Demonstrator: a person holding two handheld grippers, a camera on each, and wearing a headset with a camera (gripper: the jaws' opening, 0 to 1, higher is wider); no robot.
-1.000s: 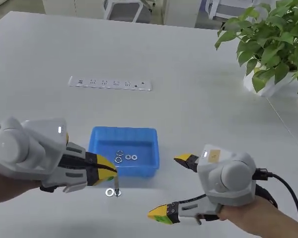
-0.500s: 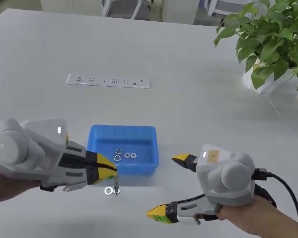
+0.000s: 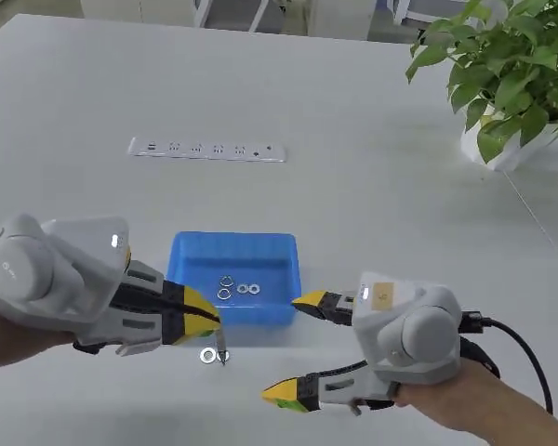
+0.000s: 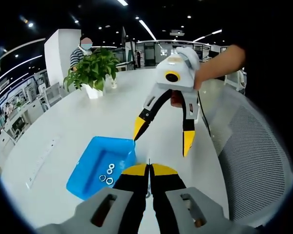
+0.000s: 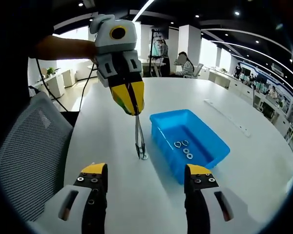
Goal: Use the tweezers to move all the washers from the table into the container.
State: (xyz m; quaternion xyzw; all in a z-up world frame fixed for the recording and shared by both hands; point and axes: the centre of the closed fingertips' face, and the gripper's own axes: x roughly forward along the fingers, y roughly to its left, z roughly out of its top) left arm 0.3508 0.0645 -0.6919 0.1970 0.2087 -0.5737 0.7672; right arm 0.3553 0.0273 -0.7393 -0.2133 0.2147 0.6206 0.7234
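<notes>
Left claw [image 3: 207, 322] clamped tight on the tweezers [image 3: 220, 352], tips down on the bench [image 3: 372, 186] right at a washer [image 3: 208, 355]. Just beyond, at twelve o'clock, sits the blue container [image 3: 181, 265], with four washers [image 3: 226, 282] lying inside. At three o'clock from the tweezer tips, the right claw [image 3: 288, 348] gapes wide, holding nothing. Farther out at twelve, a power strip [image 3: 206, 150]; at two o'clock, a potted plant [image 3: 502, 74].

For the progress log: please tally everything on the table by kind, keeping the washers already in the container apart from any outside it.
Container: 1
Washers inside it: 4
Loose washer: 1
Tweezers: 1
Power strip: 1
Potted plant: 1
Total: 9
</notes>
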